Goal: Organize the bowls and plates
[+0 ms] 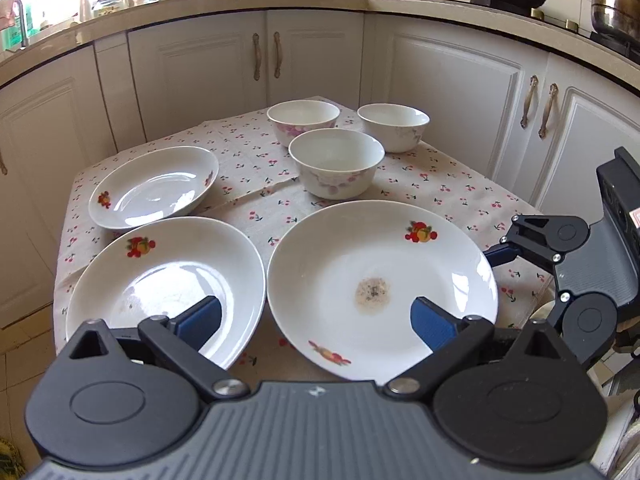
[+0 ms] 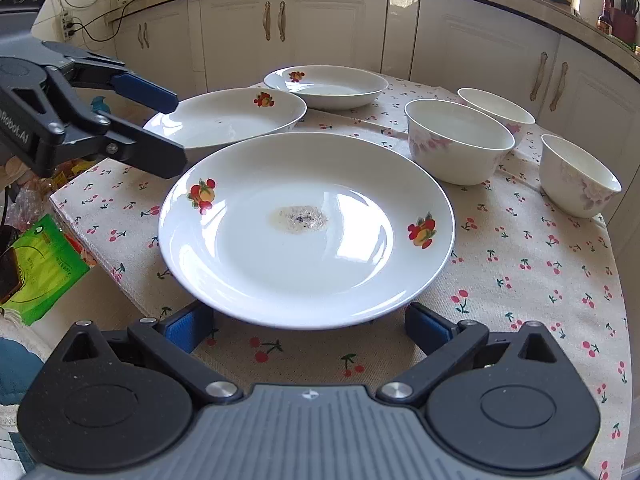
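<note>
Both grippers, left gripper (image 1: 316, 322) and right gripper (image 2: 310, 328), share one build: ribbed grey body, matte black round pivot housings with triangular cutouts, black linkage arms with silver screws, blue finger pads (image 2: 188, 326), white "Robot.AI" lettering on the left's side.

White cabinets (image 1: 312, 52) under a sunlit countertop (image 1: 200, 0), tiled wall behind.

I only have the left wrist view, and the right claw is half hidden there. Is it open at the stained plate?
Observer: Yes, it is open. The right claw has a blue pad on either side of the near rim of the white, stained, fruit-print plate and grips nothing.
Operator: Is there anything off the table that I'd miss?
Observer: A green plastic packet lies below the edge of the cherry-print tablecloth, on the left claw's side.
</note>
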A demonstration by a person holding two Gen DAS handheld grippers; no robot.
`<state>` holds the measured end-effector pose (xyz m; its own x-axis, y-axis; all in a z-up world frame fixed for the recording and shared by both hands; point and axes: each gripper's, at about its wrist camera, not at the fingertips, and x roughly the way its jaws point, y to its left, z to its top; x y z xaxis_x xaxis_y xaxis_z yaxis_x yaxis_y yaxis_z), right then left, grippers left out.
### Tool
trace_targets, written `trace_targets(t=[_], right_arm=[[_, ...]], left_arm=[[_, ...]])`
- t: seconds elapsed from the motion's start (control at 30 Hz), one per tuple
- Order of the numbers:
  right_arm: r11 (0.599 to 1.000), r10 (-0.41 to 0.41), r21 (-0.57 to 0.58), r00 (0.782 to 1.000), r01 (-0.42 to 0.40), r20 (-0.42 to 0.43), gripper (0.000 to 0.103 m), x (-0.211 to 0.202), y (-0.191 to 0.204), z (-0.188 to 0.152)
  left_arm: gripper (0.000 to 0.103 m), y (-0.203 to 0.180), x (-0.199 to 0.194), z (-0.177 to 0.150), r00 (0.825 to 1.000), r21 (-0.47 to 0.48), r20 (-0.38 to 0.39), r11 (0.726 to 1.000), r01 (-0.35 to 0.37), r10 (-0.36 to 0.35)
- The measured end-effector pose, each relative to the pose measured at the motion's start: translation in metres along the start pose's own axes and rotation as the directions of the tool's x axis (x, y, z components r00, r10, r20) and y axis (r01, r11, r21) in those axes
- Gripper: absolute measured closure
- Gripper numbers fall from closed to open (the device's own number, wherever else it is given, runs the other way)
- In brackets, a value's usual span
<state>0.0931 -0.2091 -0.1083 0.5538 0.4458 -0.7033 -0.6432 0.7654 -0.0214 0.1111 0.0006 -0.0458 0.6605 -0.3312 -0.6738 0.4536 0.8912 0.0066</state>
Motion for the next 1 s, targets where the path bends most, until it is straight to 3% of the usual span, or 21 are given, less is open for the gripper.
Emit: trace_targets(t=[0.17,0.37,0.5,0.6,0.83,1.0], right_arm=[[1.0,-0.006,0.003,0.999,0.006,0.042,0.0,-0.001,0.0,-0.005],[1.0,-0.003,0.001,0.998,0.003,0.07,0.0,-0.001,-0.001,-0.008],[1.0,-0.008,0.006,0.997,0.008,0.081,0.0,-0.002,0.0,-0.01],[1.0,-0.013,0.009,0.996,0.012,0.087,0.0,-0.003,0.001,-0.011],[1.0,-0.011,0.006,0.996,0.01,0.09,0.0,-0.002,0.003,-0.01],[1.0,-0.006,0.006,0.996,0.005,0.087,0.0,-0.002,0.003,-0.008]], left_arm=[[0.004,0.001,0.027,0.023,0.996,0.049,-0.053,0.996,0.072,-0.069],[0.006,0.001,0.057,0.045,0.988,0.138,-0.122,0.984,0.113,-0.096],[0.007,0.004,0.077,0.058,0.974,0.154,-0.174,0.973,0.17,-0.143],[0.016,0.006,0.094,0.063,0.962,0.158,-0.23,0.969,0.188,-0.149],[0.018,0.007,0.114,0.063,0.926,0.154,-0.331,0.958,0.244,-0.183],[0.019,0.008,0.114,0.065,0.92,0.14,-0.343,0.959,0.248,-0.188]])
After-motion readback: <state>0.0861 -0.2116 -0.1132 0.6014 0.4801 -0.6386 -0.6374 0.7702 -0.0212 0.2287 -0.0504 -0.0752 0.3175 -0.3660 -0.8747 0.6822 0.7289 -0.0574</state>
